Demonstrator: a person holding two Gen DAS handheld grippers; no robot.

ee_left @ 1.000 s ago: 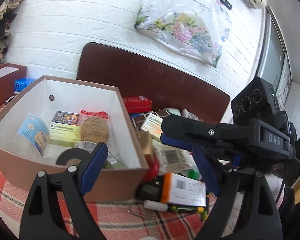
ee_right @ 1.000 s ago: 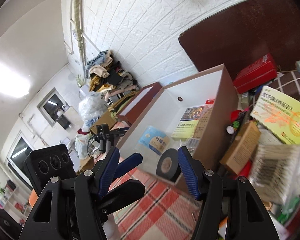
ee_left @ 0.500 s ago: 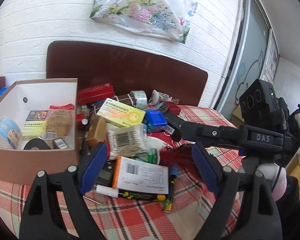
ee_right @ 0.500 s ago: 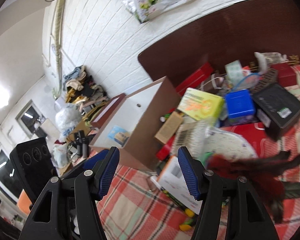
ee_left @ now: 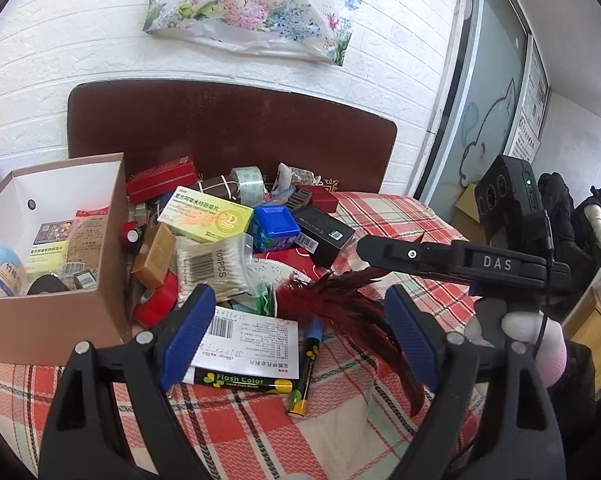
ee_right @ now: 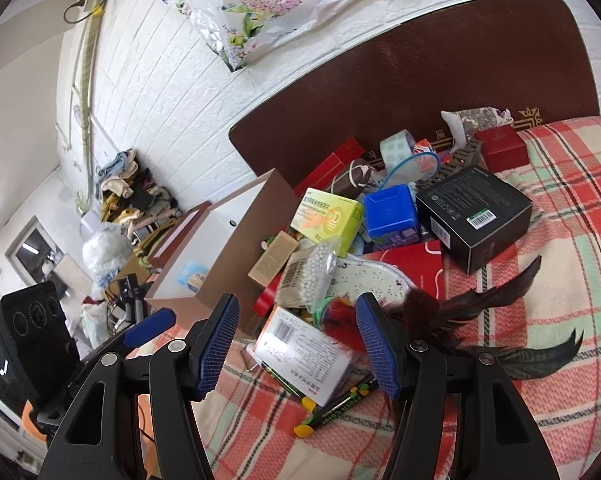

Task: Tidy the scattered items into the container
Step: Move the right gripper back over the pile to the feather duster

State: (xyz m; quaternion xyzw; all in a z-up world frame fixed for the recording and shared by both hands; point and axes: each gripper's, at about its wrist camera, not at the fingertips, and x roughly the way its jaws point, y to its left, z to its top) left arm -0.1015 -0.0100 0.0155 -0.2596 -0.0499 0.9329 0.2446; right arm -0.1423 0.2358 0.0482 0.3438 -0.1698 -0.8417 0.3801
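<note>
box (ee_left: pixel 52 316): brown w/ white inside, at 9 o'clock of the table; already has a tissue pack, flat packets, dark tape roll. Earlier it filled the L cam's view, now sits off to the side, so both hands have swung away from it toward the pile

pile: spread from 10 to 1 o'clock of the L tongs, right beside the box wall. Yellow-green med box (ee_left: pixel 206 214), cotton-bud bag (ee_left: pixel 212 268), blue plastic box (ee_left: pixel 274 226), black carton (ee_left: pixel 324 232), clear tape roll (ee_left: pixel 250 182) further back

white carton (ee_left: pixel 252 340): printed, barcode up, lying on the red check cloth (ee_left: pixel 260 432) at 12 o'clock just ahead of the L tongs, partly over a Flash Color marker pack (ee_left: pixel 240 382); loose marker (ee_left: pixel 306 364) next to it

feather duster (ee_left: pixel 340 308): dark red, sprawled at 1–2 o'clock, tips over the cloth

L tongs (ee_left: pixel 296 340): jaws wide apart, nothing between the pads; white carton shows in the gap but looks untouched

R tongs (ee_right: pixel 296 344): jaws parted about halfway, empty; white carton (ee_right: pixel 300 354) framed right between them. Seen from L cam it's the black DAS arm at 3 o'clock

change: a sec ago both were at the box, tape roll by the R jaws; roll now lies inside, both tongs free

meaning: one drop looks done, next pick prob the white carton or the markers; plenty left, task far from finished
</note>
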